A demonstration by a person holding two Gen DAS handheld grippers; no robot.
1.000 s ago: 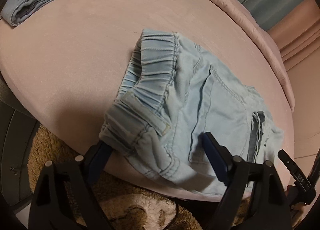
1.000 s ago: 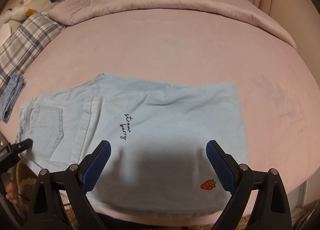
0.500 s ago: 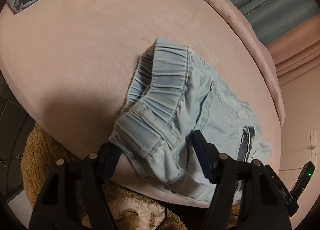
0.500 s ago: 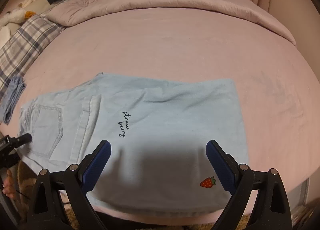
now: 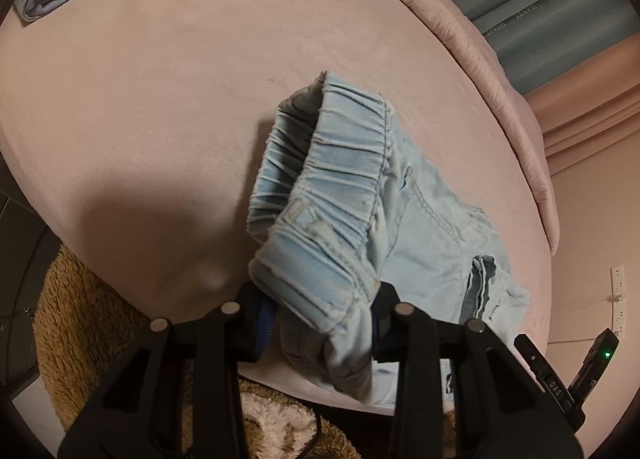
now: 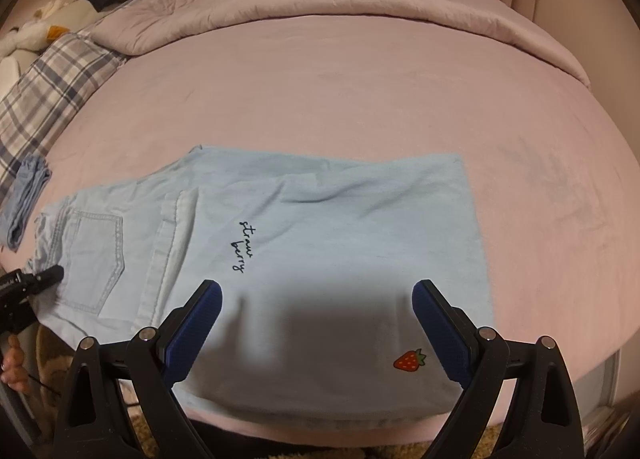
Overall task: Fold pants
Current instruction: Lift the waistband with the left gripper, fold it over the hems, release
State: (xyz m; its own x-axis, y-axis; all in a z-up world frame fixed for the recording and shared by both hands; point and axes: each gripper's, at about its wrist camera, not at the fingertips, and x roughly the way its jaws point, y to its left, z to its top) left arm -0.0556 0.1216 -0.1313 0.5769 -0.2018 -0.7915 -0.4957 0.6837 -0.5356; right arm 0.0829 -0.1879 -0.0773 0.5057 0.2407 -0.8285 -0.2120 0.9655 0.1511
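Frankly, my biggest worry is the bed (image 6: 360, 71) edge: the pants (image 6: 320, 243) lie flat near the front rim, legs toward my right, and a pull from the waist end could drag the whole garment off onto the rug (image 5: 80, 323). Next risk is the grip itself. My left tongs (image 5: 324, 319) are closing on the bunched waistband (image 5: 332, 219), with cloth between the jaws, but the elastic is thick and gathered, so I may catch only the top layer and the fold would come out crooked. My right tongs (image 6: 316, 323) hang wide open above the legs, holding nothing, so the leg end is unpinned and could slide or wrinkle when the waist lifts.

Against a second ago, the left jaws have narrowed a lot and the waistband has risen into a hump between them; then it lay flatter. The right view looks unchanged.
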